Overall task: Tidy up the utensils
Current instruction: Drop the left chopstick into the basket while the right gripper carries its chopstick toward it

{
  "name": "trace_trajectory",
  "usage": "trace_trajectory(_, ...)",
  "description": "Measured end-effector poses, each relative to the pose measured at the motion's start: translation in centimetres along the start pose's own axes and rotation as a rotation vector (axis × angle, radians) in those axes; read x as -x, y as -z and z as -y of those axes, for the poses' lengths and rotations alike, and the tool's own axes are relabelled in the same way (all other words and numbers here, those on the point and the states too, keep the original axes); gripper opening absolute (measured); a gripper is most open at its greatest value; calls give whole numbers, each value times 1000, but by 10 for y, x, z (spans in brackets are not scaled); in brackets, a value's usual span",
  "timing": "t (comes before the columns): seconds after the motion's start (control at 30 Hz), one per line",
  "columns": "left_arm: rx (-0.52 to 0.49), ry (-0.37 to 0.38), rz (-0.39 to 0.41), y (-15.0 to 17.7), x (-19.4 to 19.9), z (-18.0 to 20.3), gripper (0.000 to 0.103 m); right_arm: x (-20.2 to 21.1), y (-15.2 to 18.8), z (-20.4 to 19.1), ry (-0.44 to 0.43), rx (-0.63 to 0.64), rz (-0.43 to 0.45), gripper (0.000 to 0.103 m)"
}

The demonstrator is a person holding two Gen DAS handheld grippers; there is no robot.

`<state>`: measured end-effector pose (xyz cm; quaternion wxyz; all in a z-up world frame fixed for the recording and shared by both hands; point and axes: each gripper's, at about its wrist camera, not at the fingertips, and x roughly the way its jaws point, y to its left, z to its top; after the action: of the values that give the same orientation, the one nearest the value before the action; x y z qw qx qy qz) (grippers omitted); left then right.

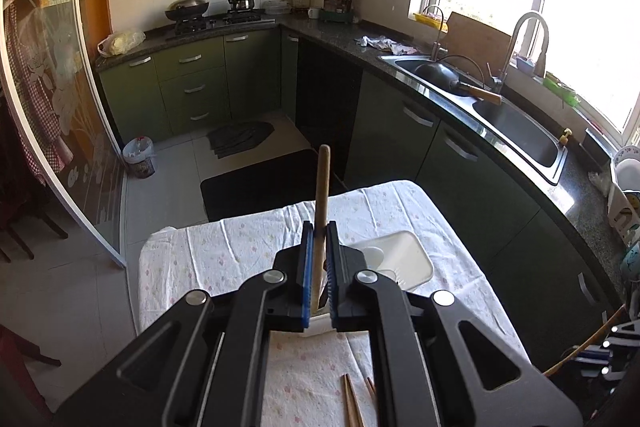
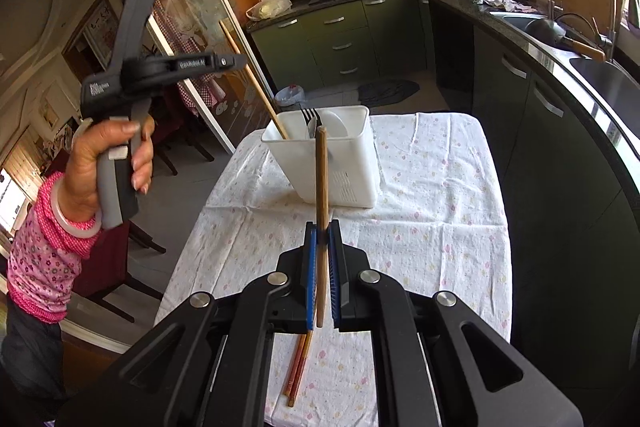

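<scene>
— Since both jaws are clamped, what's held?
— Each grips one chopstick: right, left. Light, stiff, slippery wood; pinch mid-shaft.
— Beyond?
— Loose chopsticks on the table, then the white holder.

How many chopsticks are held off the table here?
2. One chopstick is clamped in the left gripper, its tip in the white holder; a second chopstick stands in the right gripper. Loose chopsticks lie on the cloth, partly hidden.
</scene>
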<state>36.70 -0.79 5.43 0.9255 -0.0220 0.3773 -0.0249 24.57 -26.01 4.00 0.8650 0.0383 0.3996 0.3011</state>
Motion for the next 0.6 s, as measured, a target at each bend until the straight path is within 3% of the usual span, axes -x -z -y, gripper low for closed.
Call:
trace_trajectory(0.27, -19, 31, -50, 30, 5, -11, 9, 28, -83, -14, 16, -4, 216, 7)
trace_trajectory(0.4, -22, 34, -38, 32, 16, -15, 15, 22, -118, -22, 94, 5, 311, 7)
trace_trajectory(0.6, -16, 45, -23, 33, 24, -21, 16, -30, -143, -28, 178, 28, 295, 7)
